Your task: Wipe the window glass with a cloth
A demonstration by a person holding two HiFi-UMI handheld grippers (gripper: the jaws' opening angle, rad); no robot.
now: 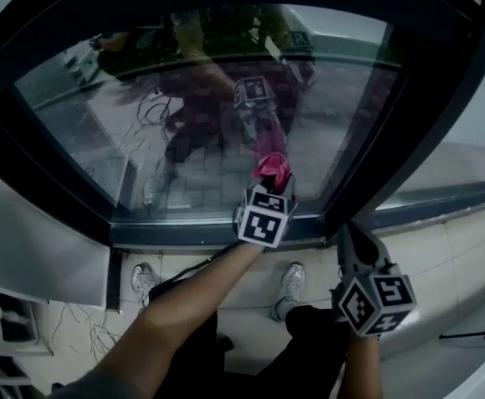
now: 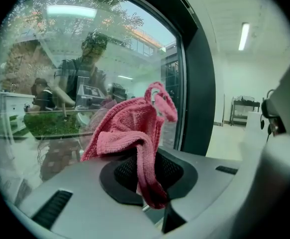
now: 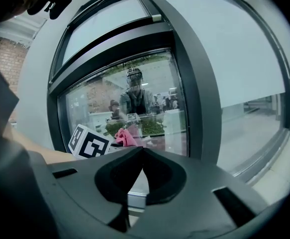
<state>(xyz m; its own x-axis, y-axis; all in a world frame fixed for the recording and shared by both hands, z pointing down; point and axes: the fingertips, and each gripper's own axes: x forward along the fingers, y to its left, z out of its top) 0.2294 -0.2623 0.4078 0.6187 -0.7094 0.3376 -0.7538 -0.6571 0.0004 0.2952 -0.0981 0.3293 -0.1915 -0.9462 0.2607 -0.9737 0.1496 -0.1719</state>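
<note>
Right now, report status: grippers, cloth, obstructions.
Left gripper shut on pink cloth, near window glass bottom edge. Right gripper shut, empty, off the glass. Nothing seen blocking.

Cloth (image 2: 130, 128) is pink, window frame (image 2: 199, 83) seemingly black (dim view), marker cubes (image 1: 264, 216) black-and-white.

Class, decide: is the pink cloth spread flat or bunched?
Bunched: the pink cloth hangs in crumpled folds from the left hand-held gripper.

Left gripper (image 2: 150, 183): jaws clamped on pink cloth (image 2: 130, 128), bunched, upper folds before window glass (image 2: 40, 54); dark window frame (image 2: 198, 98) beside it.
</note>
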